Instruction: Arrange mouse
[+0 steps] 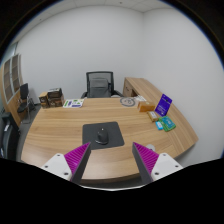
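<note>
From the gripper view, my gripper (111, 162) hangs above the near edge of the wooden desk (60, 125), its fingers (74, 160) spread wide apart with nothing between them. The mouse (104, 131) sits on a dark mouse pad (107, 135), beyond the fingertips and roughly centred ahead of the gap. An office chair (99, 84) stands behind the desk, and a purple box (164, 103) rests off to the right. I judge the reach has barely begun. To do it well, I should keep the gap centred on the mouse, come down low, and close on its sides evenly so it does not skid.
</note>
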The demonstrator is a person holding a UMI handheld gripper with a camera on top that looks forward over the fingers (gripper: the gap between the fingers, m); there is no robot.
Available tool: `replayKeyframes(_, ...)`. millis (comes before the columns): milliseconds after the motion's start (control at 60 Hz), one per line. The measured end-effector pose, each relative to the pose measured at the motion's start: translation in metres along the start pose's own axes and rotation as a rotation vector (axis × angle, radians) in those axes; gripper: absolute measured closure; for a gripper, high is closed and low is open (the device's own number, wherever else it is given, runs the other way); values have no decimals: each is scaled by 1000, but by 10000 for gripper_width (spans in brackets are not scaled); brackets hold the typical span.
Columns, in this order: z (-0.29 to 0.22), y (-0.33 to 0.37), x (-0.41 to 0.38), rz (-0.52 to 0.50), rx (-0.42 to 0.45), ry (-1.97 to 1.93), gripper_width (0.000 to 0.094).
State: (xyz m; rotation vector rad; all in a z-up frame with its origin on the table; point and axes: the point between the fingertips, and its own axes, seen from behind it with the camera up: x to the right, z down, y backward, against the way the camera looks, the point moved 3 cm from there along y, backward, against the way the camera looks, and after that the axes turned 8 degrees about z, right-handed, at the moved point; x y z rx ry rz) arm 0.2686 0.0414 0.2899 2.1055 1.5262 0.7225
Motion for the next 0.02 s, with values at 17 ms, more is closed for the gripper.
replayKeyframes(17, 2, 1, 1, -3, -3, -7, 80)
